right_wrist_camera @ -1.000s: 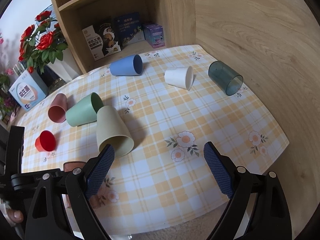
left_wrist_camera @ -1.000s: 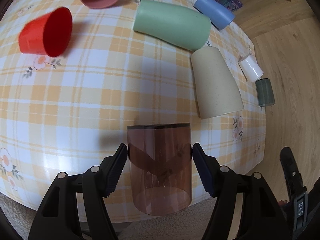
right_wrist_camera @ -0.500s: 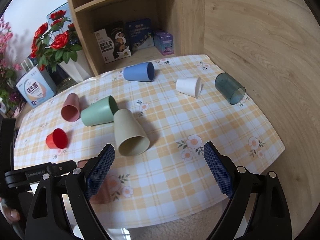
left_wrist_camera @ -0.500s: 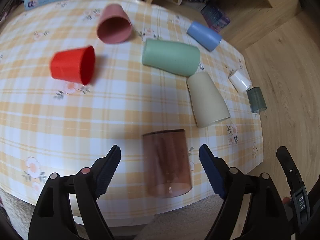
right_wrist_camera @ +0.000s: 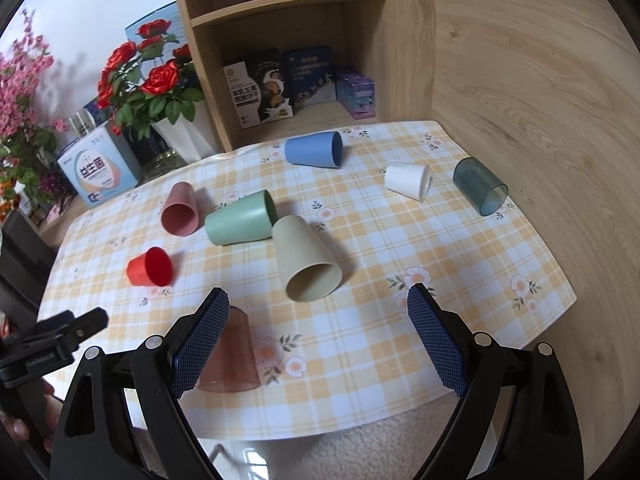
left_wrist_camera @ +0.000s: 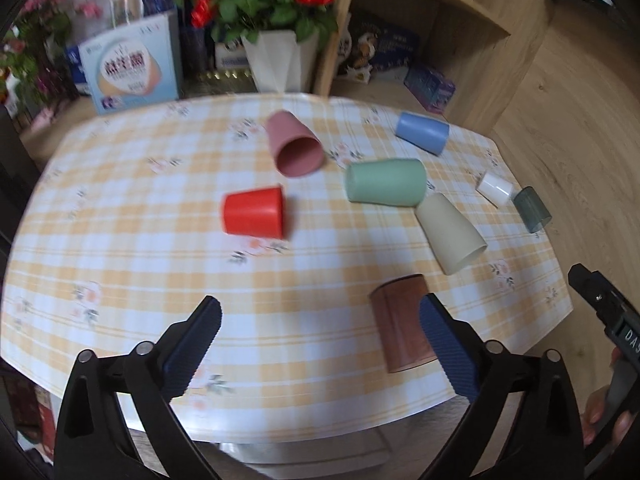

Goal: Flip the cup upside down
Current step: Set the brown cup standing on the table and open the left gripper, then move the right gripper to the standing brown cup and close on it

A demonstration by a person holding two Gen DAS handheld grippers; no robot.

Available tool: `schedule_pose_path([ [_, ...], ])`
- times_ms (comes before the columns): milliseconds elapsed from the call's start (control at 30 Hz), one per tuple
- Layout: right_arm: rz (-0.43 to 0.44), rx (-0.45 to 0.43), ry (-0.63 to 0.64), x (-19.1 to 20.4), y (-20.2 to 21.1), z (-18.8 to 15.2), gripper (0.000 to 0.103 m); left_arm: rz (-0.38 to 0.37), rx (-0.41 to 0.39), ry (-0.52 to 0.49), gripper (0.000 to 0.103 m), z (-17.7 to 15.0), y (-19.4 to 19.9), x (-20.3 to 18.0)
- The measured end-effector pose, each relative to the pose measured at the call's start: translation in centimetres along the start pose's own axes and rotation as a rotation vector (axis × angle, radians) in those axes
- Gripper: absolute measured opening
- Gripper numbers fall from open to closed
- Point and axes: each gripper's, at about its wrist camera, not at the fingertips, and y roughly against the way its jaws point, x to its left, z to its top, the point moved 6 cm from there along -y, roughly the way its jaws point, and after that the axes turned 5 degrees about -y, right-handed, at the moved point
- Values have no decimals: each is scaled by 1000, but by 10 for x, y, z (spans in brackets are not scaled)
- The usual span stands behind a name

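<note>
Brown cup [right_wrist_camera: 229,356] stands inverted on the checked tablecloth [right_wrist_camera: 360,336] near shelves [right_wrist_camera: 280,4]; both tongs gape, holding nothing.

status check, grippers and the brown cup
Left gripper open, empty. Right gripper open, empty. Brown cup stands upside down near the table edge. Beige cup lies close behind it.

Left wrist cam sits off the table's near edge [left_wrist_camera: 280,412], up high, facing fwd toward the shelf [left_wrist_camera: 460,28]. Right wrist cam looks from the same near side, angled twd the shelf [right_wrist_camera: 288,8]. Both share the whole tabletop w/ the scattered cups.
</note>
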Motion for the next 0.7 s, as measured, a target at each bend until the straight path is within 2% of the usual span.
schedule_pose_path([
  [400, 83, 16, 29, 25, 12, -3, 88, 95, -179, -18, 97, 11, 61, 37],
  [533, 101, 35, 40, 30, 7, -5, 88, 71, -209, 4, 97, 12, 69, 43],
  [700, 105, 61, 86, 36, -3, -4, 88, 115, -278, -15, 97, 9, 75, 46],
])
